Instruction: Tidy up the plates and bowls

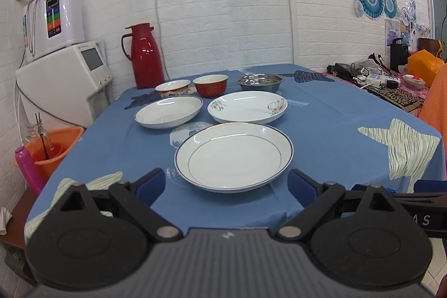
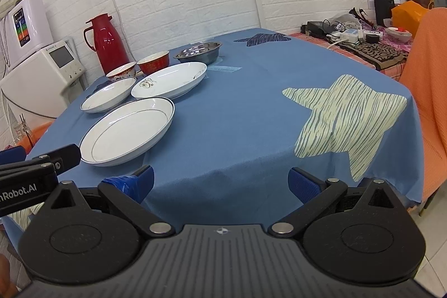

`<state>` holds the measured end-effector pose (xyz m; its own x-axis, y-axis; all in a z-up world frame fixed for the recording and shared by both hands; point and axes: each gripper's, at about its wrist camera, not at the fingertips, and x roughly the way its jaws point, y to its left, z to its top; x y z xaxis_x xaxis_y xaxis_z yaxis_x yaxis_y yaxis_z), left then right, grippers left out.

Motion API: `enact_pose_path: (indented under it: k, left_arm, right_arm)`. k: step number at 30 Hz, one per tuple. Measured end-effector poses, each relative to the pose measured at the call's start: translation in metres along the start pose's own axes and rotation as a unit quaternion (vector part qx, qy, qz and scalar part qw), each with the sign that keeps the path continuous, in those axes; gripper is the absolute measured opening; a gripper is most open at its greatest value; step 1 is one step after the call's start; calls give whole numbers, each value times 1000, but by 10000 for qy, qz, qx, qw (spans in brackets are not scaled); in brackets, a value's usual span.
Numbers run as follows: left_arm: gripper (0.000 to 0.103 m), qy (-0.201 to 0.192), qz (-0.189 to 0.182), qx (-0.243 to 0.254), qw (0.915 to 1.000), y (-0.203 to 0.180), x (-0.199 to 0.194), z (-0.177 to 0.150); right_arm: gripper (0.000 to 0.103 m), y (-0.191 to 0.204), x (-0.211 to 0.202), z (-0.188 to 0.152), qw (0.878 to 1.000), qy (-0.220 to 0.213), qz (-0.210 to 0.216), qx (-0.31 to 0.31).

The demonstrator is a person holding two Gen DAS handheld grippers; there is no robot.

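Both grippers hover at the near edge of the bench (image 1: 335, 113), which is covered with a blue cloth. The left gripper (image 1: 226, 186) has its jaws spread wide and empty, just short of the nearest plate (image 1: 234, 157). The right gripper (image 2: 220, 183) is likewise spread wide with nothing between its fingers, over bare cloth. Beyond the near plate lie 2 more plates, a plain one (image 1: 169, 111) on the left and a flowered one (image 1: 247, 106) on the right. Farther back stand 3 bowls: a white patterned bowl (image 1: 172, 88), a red bowl (image 1: 210, 85) and a steel bowl (image 1: 259, 82). A red jug (image 1: 144, 55) stands far left.
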<state>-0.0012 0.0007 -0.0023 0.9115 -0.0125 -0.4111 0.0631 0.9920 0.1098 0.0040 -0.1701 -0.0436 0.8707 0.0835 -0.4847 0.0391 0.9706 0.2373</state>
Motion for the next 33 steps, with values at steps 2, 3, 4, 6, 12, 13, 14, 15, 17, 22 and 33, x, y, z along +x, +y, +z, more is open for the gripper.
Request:
enact_pose_path:
  k: [2,3,4,6,12,13,14,15,17,22,33]
  left_arm:
    - [93,-3,-6,-1,10000,0,0,0]
    - [93,-7,-6,-1,10000,0,0,0]
    - [93,0,2,-5,10000,0,0,0]
    - [93,4,-2,-10,10000,0,1,-1]
    - [93,5,-2,-4,10000,0,1,-2]
    - [93,8,-5,-1,10000,0,2,-2]
    - [93,11,-9,0,10000,0,2,-2]
    - [93,13,-13,-2,10000,0,2,-2]
    - [93,15,-21,-3,10000,0,2,-3]
    - [93,13,-18,-5,10000,0,2,-2]
    - [93,17,-34,2,10000,0,2,-2]
  right_arm:
    - [90,0,0,0,10000,0,1,-4]
    - [90,1,0,0,10000,0,1,-12]
    - [90,1,0,0,10000,-1,0,-16]
    - [90,1,0,0,10000,0,2,-15]
    - [90,2,0,-1,10000,28,-3,-20]
    - [90,3,0,-1,10000,34,-6,-18]
    - [90,3,1,-1,10000,46,-8,-14]
    - [90,2,1,-1,10000,51,-5,-11]
    - [90,2,1,-1,10000,55,-3,-5]
    - [90,2,1,-1,10000,56,1,-5]
    - [90,2,1,-1,10000,79,-6,-4]
